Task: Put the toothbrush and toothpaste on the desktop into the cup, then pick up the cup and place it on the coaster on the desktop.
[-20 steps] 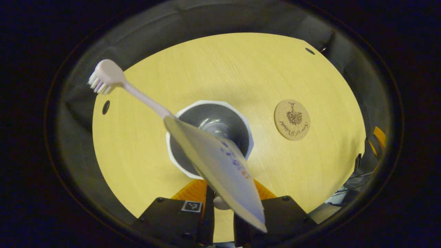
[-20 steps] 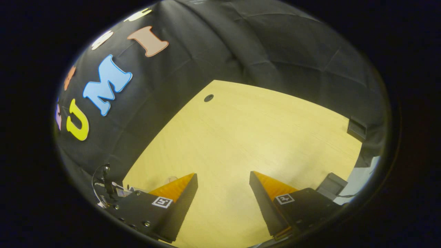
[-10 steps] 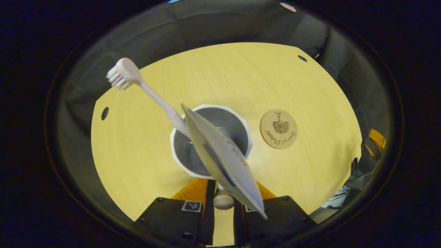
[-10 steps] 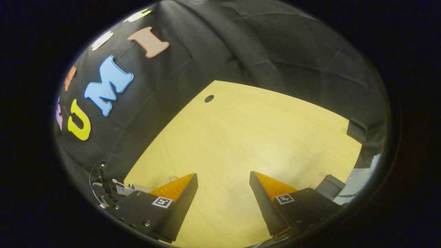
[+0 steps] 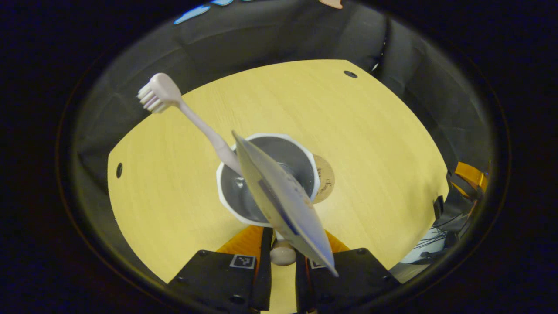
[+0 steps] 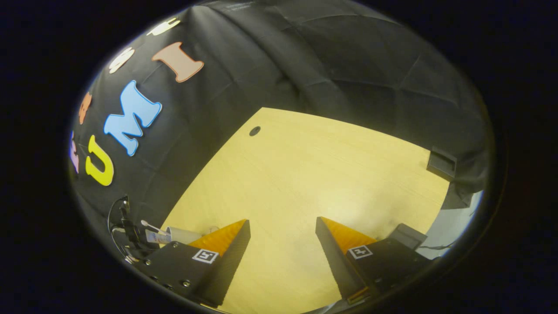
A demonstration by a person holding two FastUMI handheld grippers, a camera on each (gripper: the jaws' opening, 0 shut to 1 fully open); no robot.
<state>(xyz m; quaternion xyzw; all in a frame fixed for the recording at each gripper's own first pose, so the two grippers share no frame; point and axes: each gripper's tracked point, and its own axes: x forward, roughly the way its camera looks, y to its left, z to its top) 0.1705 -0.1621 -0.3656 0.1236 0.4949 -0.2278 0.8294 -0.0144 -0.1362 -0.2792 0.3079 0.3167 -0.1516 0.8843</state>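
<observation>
— Two items are sitting in the cup (image 5: 267,183): the toothbrush (image 5: 187,115) leaning away from the coaster (image 5: 325,179), the toothpaste (image 5: 283,205) slanting back toward my left gripper (image 5: 282,257).

— Grip?

— I'm pinching the cup's near wall, fingers narrow; the coaster is peeking out just beyond its far rim; my right gripper (image 6: 282,237) is idling wide, holding nothing.

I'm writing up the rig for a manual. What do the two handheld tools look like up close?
Each tool has two black, blocky finger mounts that taper forward into wedge-shaped fingers. Both the left tool and the right tool carry small square black-and-white markers on top of the mounts, plus visible screws. Thin dark cables loop off the far tool seen in the right gripper view.
</observation>
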